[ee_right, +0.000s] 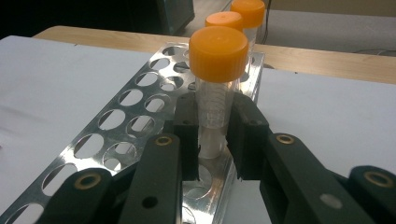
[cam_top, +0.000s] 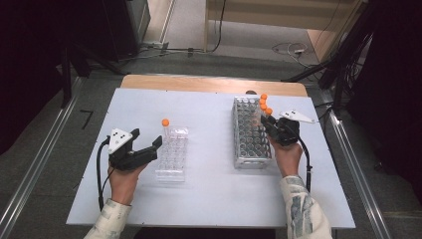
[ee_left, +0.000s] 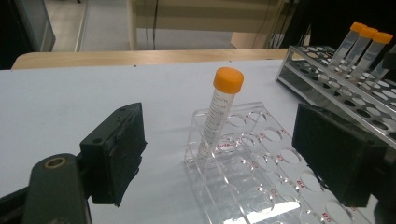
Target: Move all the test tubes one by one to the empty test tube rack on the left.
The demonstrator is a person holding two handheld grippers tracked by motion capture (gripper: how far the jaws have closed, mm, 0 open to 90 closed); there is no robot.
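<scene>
Standing upright in the metal rack (ee_right: pixel 116 121) at the right of the high view, the nearest orange-capped tube (ee_right: pixel 215 93) is clamped between the right hand-held gripper (ee_right: pixel 214 135); its long axis runs vertically, so lifting should go straight up. The left hand-held gripper (ee_left: pixel 219 154) gapes wide beside the clear rack (ee_left: pixel 261 186).

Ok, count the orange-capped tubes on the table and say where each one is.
4. One tube stands in the clear rack. Three stand along the metal rack's right edge; the right gripper grips the nearest one. None seem hidden.
</scene>
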